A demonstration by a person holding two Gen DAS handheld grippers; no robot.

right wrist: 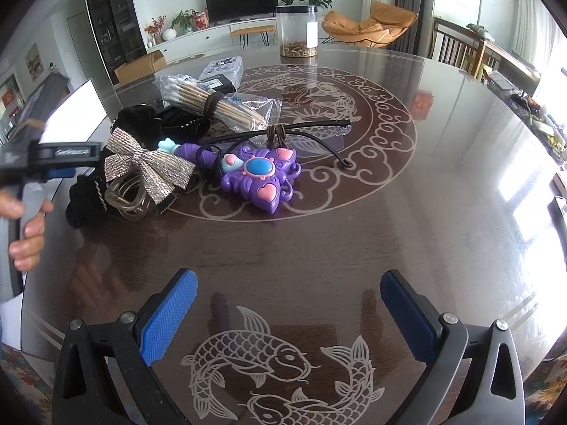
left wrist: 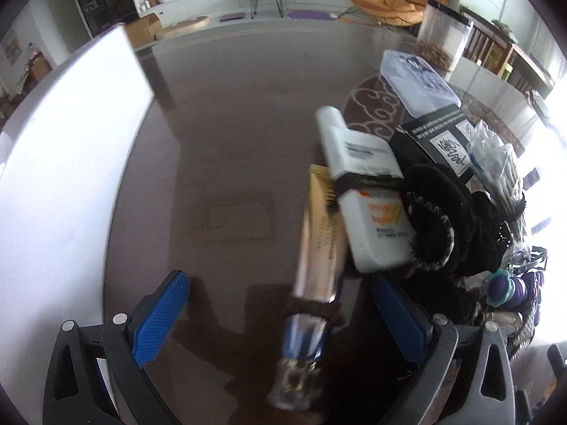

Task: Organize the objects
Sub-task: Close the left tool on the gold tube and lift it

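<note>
My left gripper (left wrist: 280, 318) is open; a gold and blue tube (left wrist: 315, 276) with a brown hair band around it lies between its fingers, blurred. A white tube (left wrist: 365, 194) bound by a dark band lies just beyond, against black hair scrunchies (left wrist: 436, 219). My right gripper (right wrist: 288, 315) is open and empty over the dark round table (right wrist: 354, 233). Ahead of it lie a purple butterfly toy (right wrist: 260, 173), a silver glitter bow (right wrist: 149, 170), a pack of cotton swabs (right wrist: 216, 106) and a black headband (right wrist: 301, 131). The left gripper shows at the left edge of the right wrist view (right wrist: 53, 163).
A white board (left wrist: 63, 163) stands at the table's left. A clear plastic box (left wrist: 418, 85), a black box (left wrist: 443, 138) and a clear jar (right wrist: 297, 32) sit further back. Chairs and a sideboard stand to the right.
</note>
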